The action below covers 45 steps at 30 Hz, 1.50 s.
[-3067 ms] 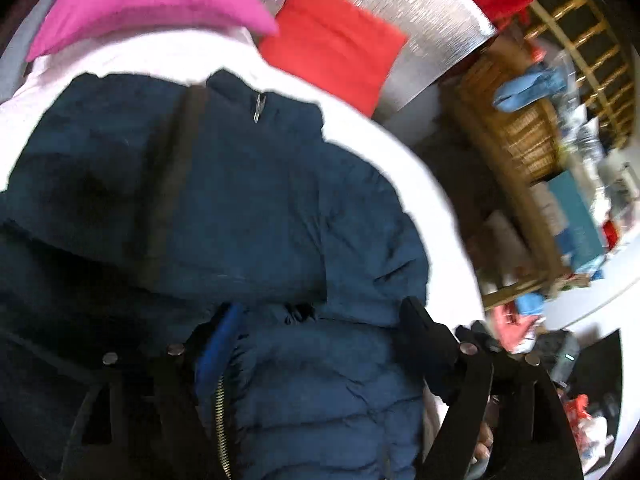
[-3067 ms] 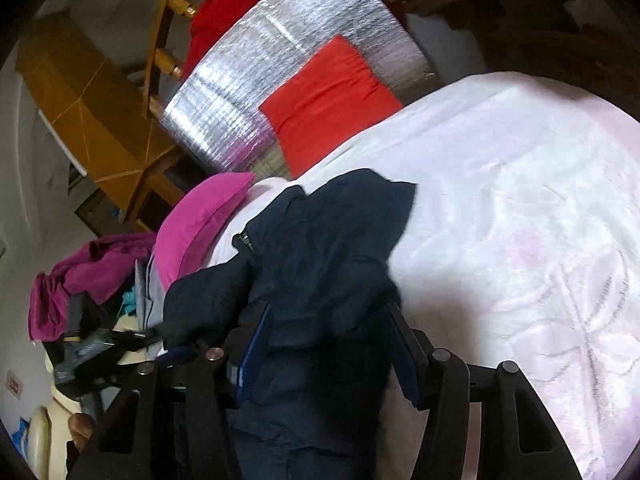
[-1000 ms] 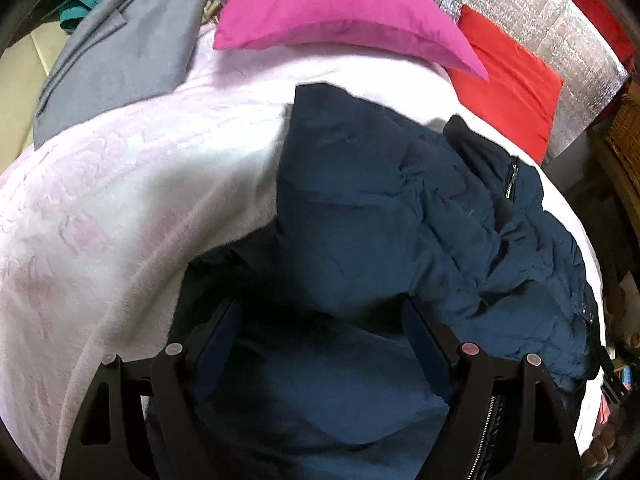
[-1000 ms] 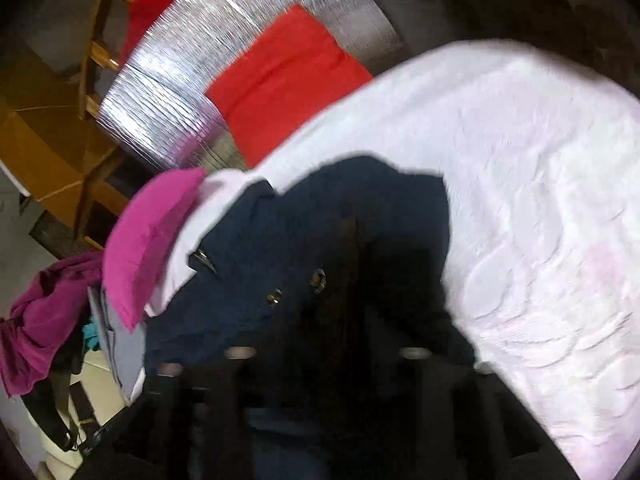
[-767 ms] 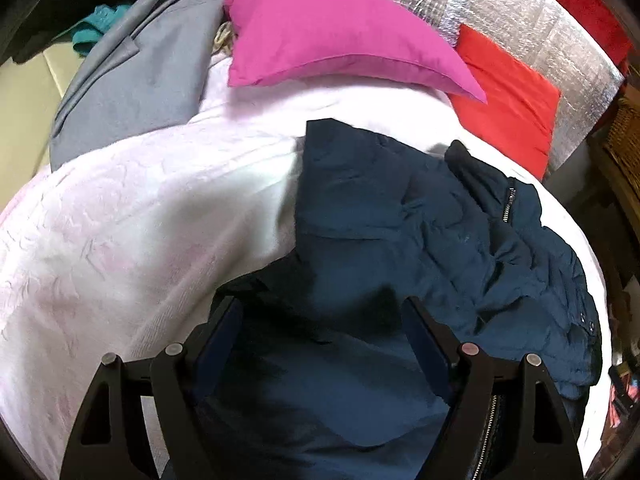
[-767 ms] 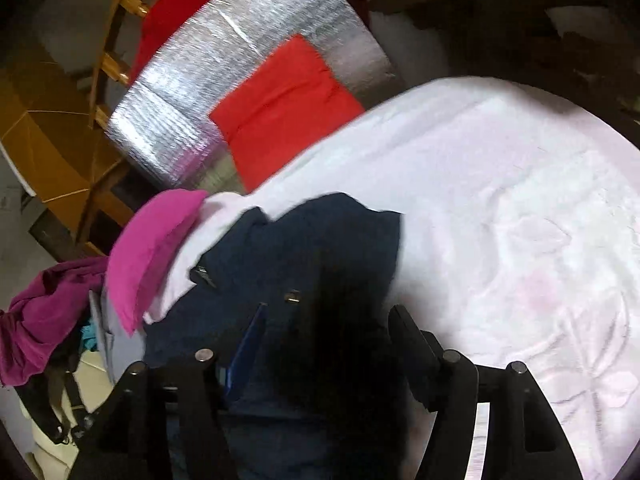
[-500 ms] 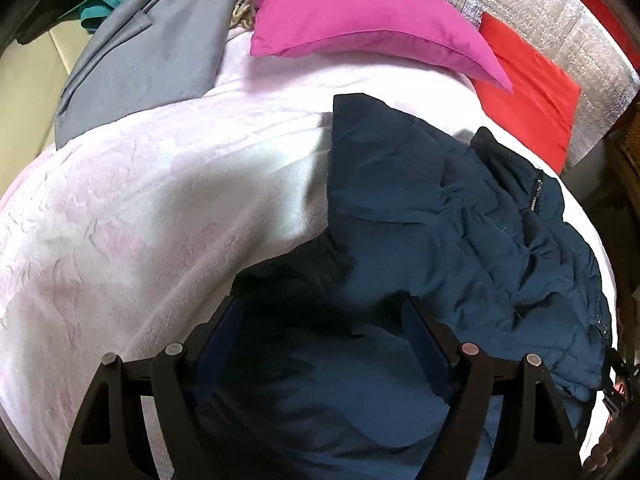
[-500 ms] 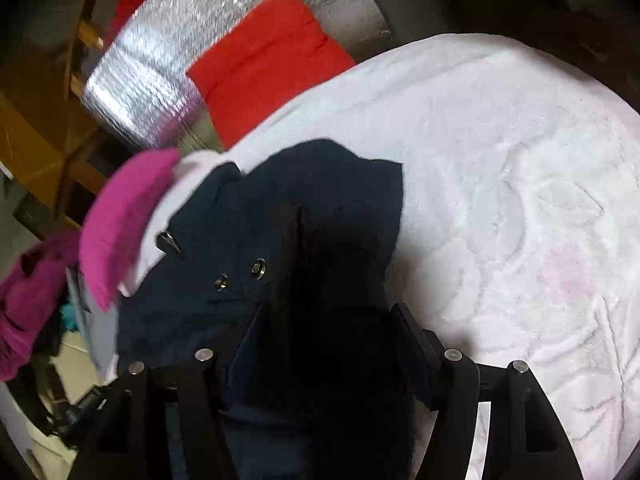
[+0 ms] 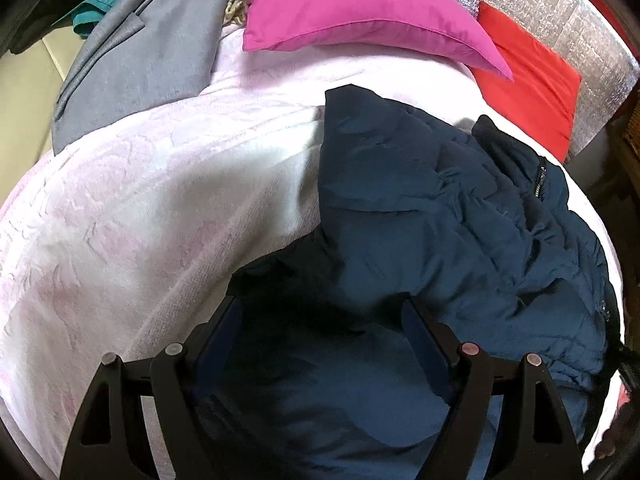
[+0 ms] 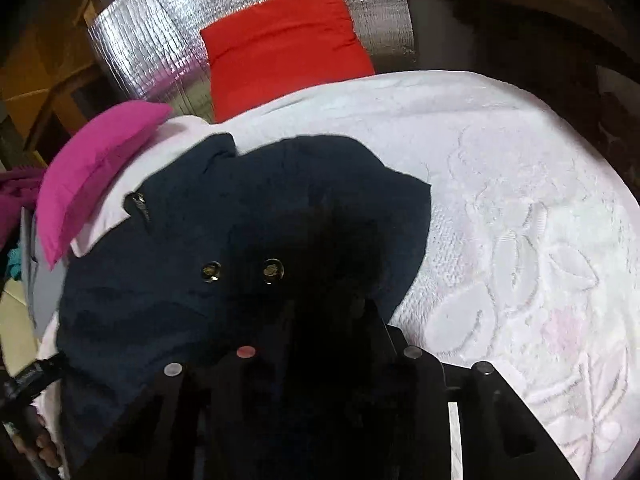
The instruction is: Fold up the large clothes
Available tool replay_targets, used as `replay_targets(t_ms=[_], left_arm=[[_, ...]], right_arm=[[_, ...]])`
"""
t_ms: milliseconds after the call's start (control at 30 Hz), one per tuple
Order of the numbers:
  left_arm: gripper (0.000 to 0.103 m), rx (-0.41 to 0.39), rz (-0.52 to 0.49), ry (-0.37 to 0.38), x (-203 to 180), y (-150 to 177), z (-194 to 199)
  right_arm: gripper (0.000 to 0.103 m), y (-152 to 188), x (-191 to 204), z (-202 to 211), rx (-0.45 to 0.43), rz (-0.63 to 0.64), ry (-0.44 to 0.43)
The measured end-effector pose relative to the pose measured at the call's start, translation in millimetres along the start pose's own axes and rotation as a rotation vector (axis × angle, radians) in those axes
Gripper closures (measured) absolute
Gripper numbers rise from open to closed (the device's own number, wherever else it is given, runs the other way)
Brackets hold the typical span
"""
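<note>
Navy jacket [image 9: 440, 216] lies crumpled on the bed [image 9: 140, 200], ahead of both tools. Left tool [image 9: 320, 320] stands apart, fabric bunched between its fingers; right tool [image 10: 328, 320] appears clamped on a jacket fold, probably to carry it over.

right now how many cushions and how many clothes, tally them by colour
pink cushion: 1
red cushion: 1
navy jacket: 1
grey garment: 1
teal garment: 1
total: 5, that is 2 cushions and 3 clothes
</note>
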<state>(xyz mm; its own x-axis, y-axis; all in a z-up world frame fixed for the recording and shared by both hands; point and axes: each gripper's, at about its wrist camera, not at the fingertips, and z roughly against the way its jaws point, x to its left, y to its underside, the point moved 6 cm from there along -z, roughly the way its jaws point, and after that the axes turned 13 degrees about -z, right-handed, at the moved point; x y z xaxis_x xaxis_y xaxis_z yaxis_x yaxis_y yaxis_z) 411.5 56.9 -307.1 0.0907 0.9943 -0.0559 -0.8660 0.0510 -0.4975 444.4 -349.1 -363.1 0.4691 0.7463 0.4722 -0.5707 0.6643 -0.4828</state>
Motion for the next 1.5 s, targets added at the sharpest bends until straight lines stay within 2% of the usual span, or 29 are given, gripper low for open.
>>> replay_targets(t_ms=[100,200,267,333,433,533,567,633,667,733,800,933,1000,1067,1133,1167,1233,1367,1500], left_arm=[[0.021,-0.046,0.000,-0.019,2,-5,11],[0.021,-0.133,-0.038,-0.056,-3,-13,30],[0.021,-0.201,-0.083,-0.056,-12,-18,43],[0.021,-0.230,-0.132,-0.049,-23,-19,46],[0.021,-0.197,-0.212,-0.064,-37,-17,33],[0.021,-0.102,-0.249,-0.121,-37,-11,5],[0.020,-0.061,-0.234,-0.116,-32,-8,-6],[0.017,-0.041,-0.185,-0.072,-25,-5,-12],[0.016,-0.029,-0.149,-0.040,-20,-5,-13],[0.016,-0.025,-0.127,-0.023,-17,-5,-11],[0.016,-0.062,-0.131,-0.037,-16,-9,-3],[0.017,-0.146,-0.135,-0.037,-19,-16,19],[0.016,-0.168,-0.136,-0.048,-20,-18,22],[0.016,-0.137,-0.151,-0.093,-15,-17,15],[0.016,-0.086,-0.156,-0.118,-11,-14,4],[0.016,-0.057,-0.148,-0.108,-8,-13,-6],[0.016,-0.044,-0.127,-0.085,-6,-12,-9],[0.016,-0.046,-0.119,-0.078,-3,-14,-2],[0.016,-0.100,-0.112,-0.059,-6,-17,15]], right_arm=[[0.066,-3,7,27,-0.077,0.022,-0.011],[0.066,0,31,54,-0.146,0.081,-0.076],[0.066,10,55,59,-0.125,0.132,-0.138],[0.066,27,78,56,-0.074,0.190,-0.185],[0.072,46,110,37,-0.008,0.241,-0.212],[0.075,64,124,10,0.078,0.236,-0.218],[0.075,69,124,0,0.116,0.224,-0.215],[0.074,82,117,-27,0.218,0.186,-0.173],[0.075,84,119,-38,0.237,0.176,-0.168],[0.075,83,118,-35,0.247,0.176,-0.169],[0.075,76,121,-27,0.241,0.185,-0.171],[0.076,48,137,-5,0.169,0.168,-0.258],[0.074,36,147,-8,0.145,0.149,-0.264],[0.074,31,152,-22,0.168,0.130,-0.248],[0.074,29,148,-54,0.218,0.107,-0.183],[0.074,33,146,-67,0.247,0.091,-0.170],[0.074,35,151,-80,0.252,0.060,-0.187],[0.073,34,144,-58,0.251,0.043,-0.225],[0.073,37,128,-13,0.205,0.081,-0.258]])
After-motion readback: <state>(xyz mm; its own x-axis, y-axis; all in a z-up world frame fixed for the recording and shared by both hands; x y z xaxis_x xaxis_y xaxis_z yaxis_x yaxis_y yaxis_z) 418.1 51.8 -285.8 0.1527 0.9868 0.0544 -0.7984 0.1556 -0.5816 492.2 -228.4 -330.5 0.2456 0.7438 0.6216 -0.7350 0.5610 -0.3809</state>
